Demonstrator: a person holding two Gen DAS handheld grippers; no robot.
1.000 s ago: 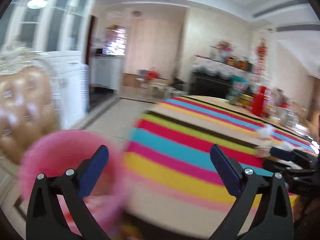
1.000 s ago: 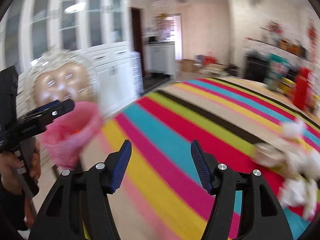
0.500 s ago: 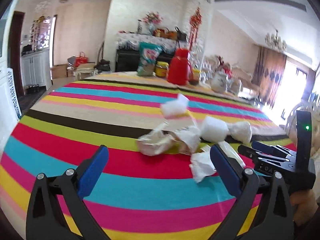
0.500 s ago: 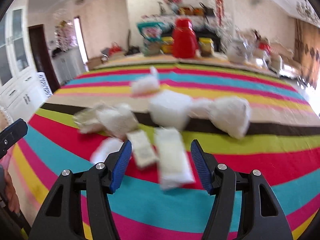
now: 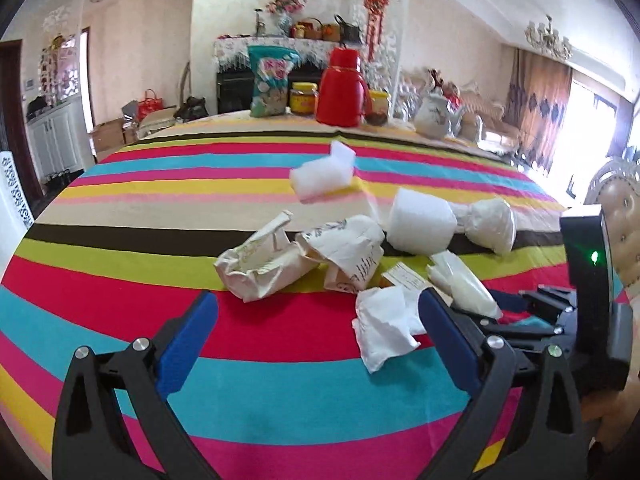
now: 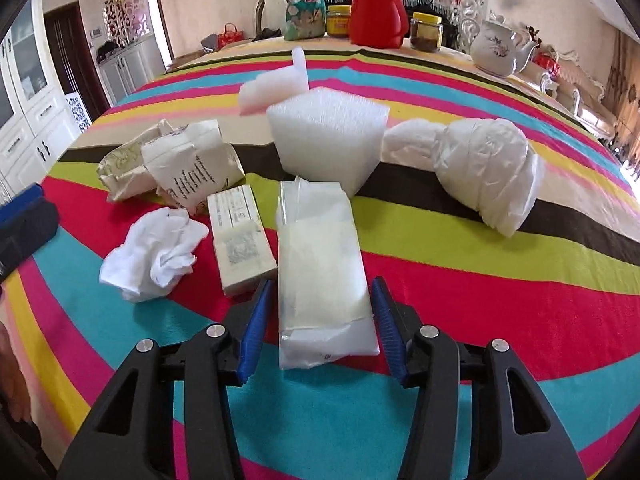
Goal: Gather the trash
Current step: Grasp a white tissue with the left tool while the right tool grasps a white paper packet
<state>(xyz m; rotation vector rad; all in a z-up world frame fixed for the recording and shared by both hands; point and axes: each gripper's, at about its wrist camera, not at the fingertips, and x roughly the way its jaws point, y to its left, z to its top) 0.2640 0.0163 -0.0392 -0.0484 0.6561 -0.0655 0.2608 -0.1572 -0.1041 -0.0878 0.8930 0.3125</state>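
Closing around the flat clear plastic packet [image 6: 326, 276], right gripper [image 6: 320, 320] straddling its near end at six o'clock of the litter heap, blue fingers [image 6: 254, 330] either side, seemingly not yet pressing. Aligned lengthwise for a narrow pinch. Spread wide and empty, left gripper [image 5: 316, 344] hovering over the striped table [image 5: 120, 208], crumpled white tissue [image 5: 384, 326] at its three o'clock, likely next. Heaped at table centre: foam block [image 6: 326, 140], printed paper bags [image 6: 192, 168].
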